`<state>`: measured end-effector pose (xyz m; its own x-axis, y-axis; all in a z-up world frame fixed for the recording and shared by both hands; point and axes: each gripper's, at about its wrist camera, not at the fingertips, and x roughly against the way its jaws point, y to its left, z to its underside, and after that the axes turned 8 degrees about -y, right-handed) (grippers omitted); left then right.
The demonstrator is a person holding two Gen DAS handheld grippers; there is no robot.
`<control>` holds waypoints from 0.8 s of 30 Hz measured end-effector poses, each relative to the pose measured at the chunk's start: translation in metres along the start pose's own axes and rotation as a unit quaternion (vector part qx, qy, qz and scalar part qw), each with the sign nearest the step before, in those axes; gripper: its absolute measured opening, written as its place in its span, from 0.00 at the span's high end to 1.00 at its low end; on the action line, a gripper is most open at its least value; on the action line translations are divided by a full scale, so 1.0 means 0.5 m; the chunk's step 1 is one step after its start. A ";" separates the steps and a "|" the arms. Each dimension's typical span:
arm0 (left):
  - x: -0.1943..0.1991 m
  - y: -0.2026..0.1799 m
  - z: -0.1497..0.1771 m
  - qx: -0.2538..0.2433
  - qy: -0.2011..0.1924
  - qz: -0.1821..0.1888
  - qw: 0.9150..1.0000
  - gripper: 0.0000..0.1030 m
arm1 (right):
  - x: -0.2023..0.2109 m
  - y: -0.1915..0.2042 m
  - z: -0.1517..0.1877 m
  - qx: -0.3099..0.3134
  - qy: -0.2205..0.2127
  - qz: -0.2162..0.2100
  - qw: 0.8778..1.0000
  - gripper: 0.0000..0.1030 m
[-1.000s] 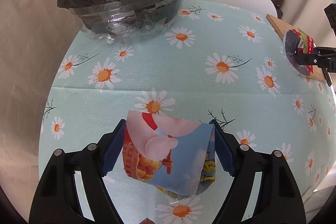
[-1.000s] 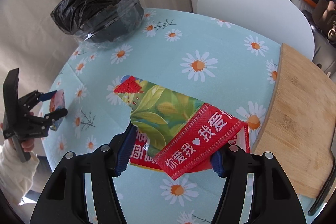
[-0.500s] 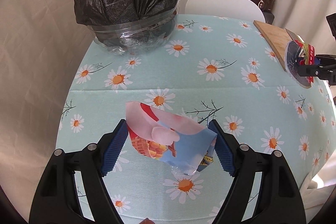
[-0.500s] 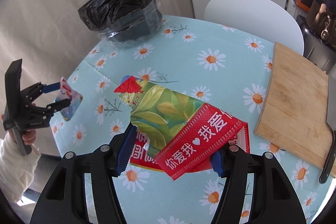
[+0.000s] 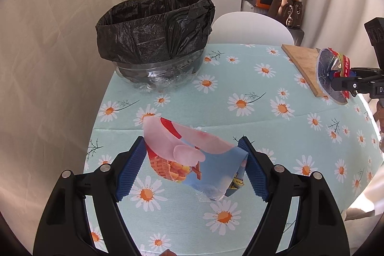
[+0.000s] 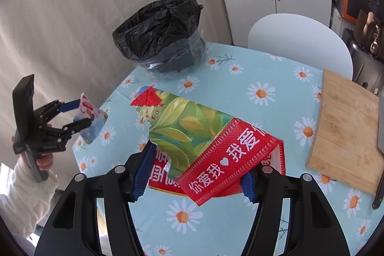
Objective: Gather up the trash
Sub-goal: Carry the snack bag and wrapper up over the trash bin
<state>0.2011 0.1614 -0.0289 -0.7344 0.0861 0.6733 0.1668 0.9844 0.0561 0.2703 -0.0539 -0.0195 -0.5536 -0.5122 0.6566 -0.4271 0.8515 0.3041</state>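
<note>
My left gripper [image 5: 193, 166] is shut on a pink and blue snack wrapper [image 5: 192, 157] and holds it in the air above the near left of the table. My right gripper [image 6: 194, 169] is shut on a red and green snack bag [image 6: 204, 140], also lifted above the table. Each gripper shows in the other's view: the right one [image 5: 345, 83] at the far right, the left one [image 6: 74, 114] at the far left. The bin [image 5: 156, 40], a clear tub lined with a black bag, stands at the table's far left; it also shows in the right wrist view [image 6: 163, 35].
The round table has a blue daisy cloth [image 5: 240, 78]. A wooden cutting board [image 6: 345, 131] lies at the right with a knife [image 6: 380, 148] on its far edge. A white chair [image 5: 252, 25] stands behind the table. Curtains hang at the left, boxes at the back right.
Both grippers have risen well above the table with their wrappers still held. The bin now looks lower and farther, with its open top coming into sight.
</note>
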 end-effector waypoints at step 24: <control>-0.021 0.253 -0.300 -0.082 -0.107 0.051 0.990 0.25 | -0.149 0.165 -0.313 -0.001 -0.099 -0.001 0.995 0.44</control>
<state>0.3289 0.2621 0.0818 -0.8278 0.2306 0.5114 0.3382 0.9325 0.1270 0.3881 0.0720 0.0646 -0.6829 -0.5257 0.5072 -0.4269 0.8506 0.3070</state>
